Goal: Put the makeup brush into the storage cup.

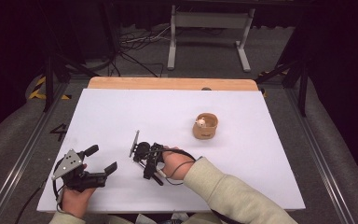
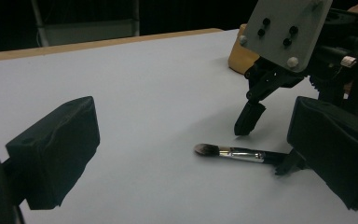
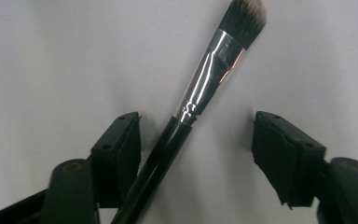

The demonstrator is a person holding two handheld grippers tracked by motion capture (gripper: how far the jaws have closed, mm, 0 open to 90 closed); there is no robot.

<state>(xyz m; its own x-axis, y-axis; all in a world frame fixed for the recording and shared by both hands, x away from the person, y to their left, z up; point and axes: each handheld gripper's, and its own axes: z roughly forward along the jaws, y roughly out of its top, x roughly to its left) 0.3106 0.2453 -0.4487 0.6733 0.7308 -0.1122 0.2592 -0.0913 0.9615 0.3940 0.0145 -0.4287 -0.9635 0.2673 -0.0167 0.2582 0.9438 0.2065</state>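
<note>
A makeup brush (image 3: 214, 56) with a black handle, silver ferrule and dark bristles lies flat on the white table (image 1: 121, 112). My right gripper (image 3: 198, 140) points down over it, its jaws on either side of the handle. The handle runs close along the left pad (image 3: 126, 149), with a wide gap to the other pad. From the left gripper view, the brush (image 2: 233, 152) lies under the right gripper (image 2: 265, 145). My left gripper (image 1: 101, 158) rests near the front left edge, open and with nothing between its jaws. In the high view the right gripper (image 1: 145, 167) is at the table's middle front.
A small round wooden cup (image 1: 205, 127) with a pale object (image 1: 200, 122) inside stands right of centre, beyond the right hand. A wooden strip (image 1: 172, 84) borders the table's far edge. A metal stand (image 1: 209, 28) and cables (image 1: 135, 51) lie on the floor behind.
</note>
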